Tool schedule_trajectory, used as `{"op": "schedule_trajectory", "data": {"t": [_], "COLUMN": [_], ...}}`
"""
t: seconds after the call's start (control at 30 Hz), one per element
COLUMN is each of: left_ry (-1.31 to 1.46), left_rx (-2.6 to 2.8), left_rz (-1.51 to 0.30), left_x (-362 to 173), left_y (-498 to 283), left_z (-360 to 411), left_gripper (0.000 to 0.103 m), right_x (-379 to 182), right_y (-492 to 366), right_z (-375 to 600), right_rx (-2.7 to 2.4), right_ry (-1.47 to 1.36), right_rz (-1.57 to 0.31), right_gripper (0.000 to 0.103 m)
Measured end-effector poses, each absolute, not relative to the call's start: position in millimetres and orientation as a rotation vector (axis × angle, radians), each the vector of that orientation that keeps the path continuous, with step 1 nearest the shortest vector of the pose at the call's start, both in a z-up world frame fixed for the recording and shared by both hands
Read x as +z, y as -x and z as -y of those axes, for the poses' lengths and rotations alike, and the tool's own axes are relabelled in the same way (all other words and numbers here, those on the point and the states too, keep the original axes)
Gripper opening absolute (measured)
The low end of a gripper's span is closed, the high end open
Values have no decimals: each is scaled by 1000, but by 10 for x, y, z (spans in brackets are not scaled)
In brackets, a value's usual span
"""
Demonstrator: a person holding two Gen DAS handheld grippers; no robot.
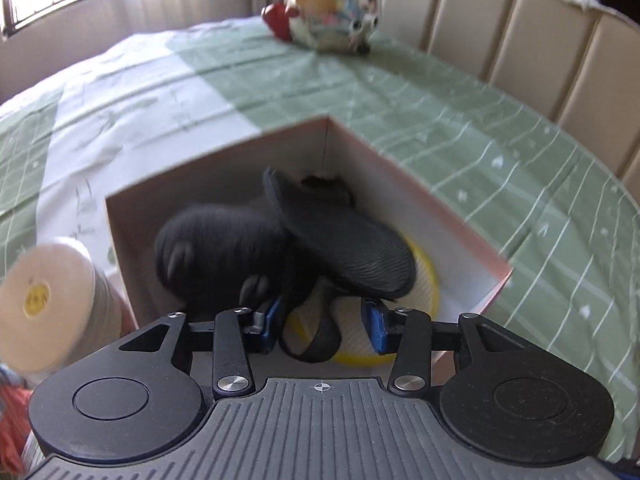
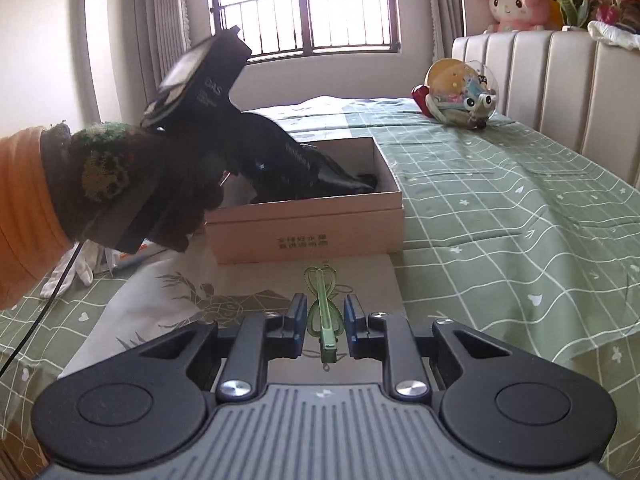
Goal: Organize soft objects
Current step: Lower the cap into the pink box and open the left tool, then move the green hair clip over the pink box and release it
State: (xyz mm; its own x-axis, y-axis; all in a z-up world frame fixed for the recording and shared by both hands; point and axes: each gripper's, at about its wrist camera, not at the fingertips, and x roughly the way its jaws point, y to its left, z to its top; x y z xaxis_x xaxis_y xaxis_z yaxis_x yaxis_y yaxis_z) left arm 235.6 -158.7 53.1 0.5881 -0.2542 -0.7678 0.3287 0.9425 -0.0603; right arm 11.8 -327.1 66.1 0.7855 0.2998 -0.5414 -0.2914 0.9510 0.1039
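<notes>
A pink cardboard box (image 1: 420,184) stands open on the bed; it also shows in the right wrist view (image 2: 304,228). Inside lie a black fuzzy slipper (image 1: 216,248), a second black slipper sole-up (image 1: 344,240), a yellow and white round object (image 1: 424,280) and a black strap (image 1: 316,340). My left gripper (image 1: 322,324) is open just over the box's near edge, its fingers either side of the strap. My right gripper (image 2: 325,322) is open low over the box lid (image 2: 240,292), with a green hair clip (image 2: 323,312) lying between its fingers.
A round stuffed toy (image 1: 332,12) with googly eyes sits by the padded headboard (image 1: 520,40); it also shows in the right wrist view (image 2: 460,92). A beige roll (image 1: 52,308) stands left of the box. A white glove (image 2: 72,276) lies on the green checked bedsheet (image 2: 500,208). A pink plush (image 2: 514,2) sits atop the headboard.
</notes>
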Motion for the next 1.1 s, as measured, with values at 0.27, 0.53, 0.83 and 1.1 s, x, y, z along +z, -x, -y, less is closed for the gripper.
{"op": "schedule_trajectory", "data": {"t": [0.27,0.53,0.83,1.1], "left_ry": [-66,35,-51,193], "left_rx": [-360,-381,-397,-401], "left_rz": [-839,-655,-716,-579], "left_x": [571,914,894,1148], "left_y": [-2180,-1912,-1809,-1724], "left_z": [1430,1187,1176,714], "left_gripper": [47,47,47,47], "right_x": [636,617,561,670], "right_y": [-112,-153,-199,-325], "right_z": [3227,3126,3030,2963], "right_rx": [338,338,327,301], "right_ry": [-16,-2,27,28], "right_rz": [-595,-621,-661,-642], "right_gripper": [19,19,19,19]}}
